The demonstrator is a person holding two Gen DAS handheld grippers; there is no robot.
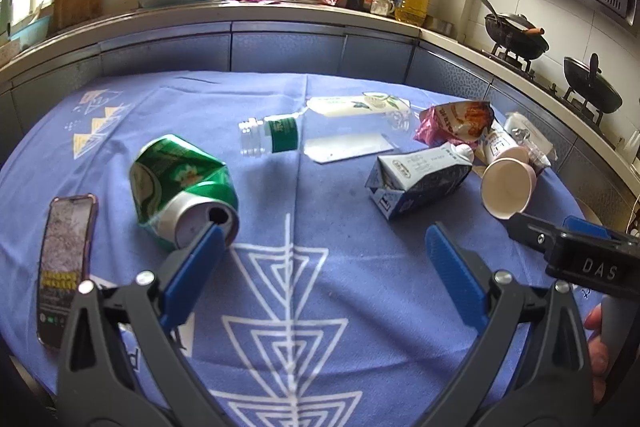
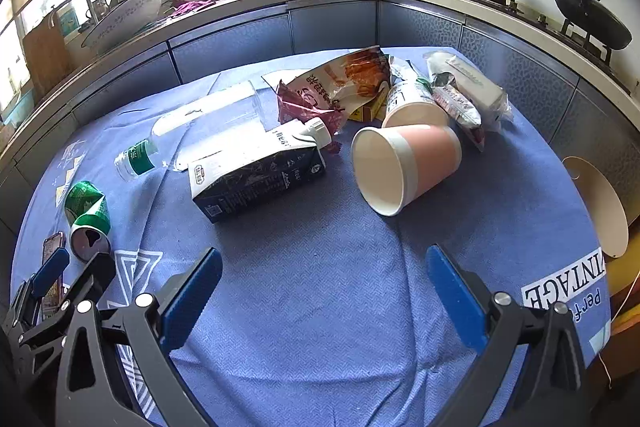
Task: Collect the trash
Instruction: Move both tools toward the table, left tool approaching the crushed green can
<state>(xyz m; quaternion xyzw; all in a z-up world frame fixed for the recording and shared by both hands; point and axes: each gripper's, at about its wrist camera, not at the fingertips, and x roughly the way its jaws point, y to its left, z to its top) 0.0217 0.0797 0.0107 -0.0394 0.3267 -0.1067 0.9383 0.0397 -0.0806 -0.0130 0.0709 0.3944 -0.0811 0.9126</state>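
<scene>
Two hand-held grippers hover over a table spread with a blue patterned cloth (image 2: 320, 287) in a sunlit kitchen. The left gripper (image 1: 320, 259) has its blue-padded jaws spread wide and holds nothing; a crushed green can (image 1: 180, 187) lies on its side at about 10 o'clock from it, the can's open top just by the tip of the left finger (image 1: 200, 259). A phone (image 1: 64, 267) lies at 9 o'clock, beside the can. The right gripper (image 2: 324, 279) is likewise wide open and empty. Straight ahead of it, at 12 to 1 o'clock, a pink paper cup (image 2: 404, 167) lies tipped over, mouth toward the gripper. A dark milk carton (image 2: 256, 175) lies at 11 o'clock, with a clear plastic bottle (image 2: 192, 131) farther out at 10 o'clock and a torn snack bag (image 2: 336, 87) behind the carton at 12 o'clock.
</scene>
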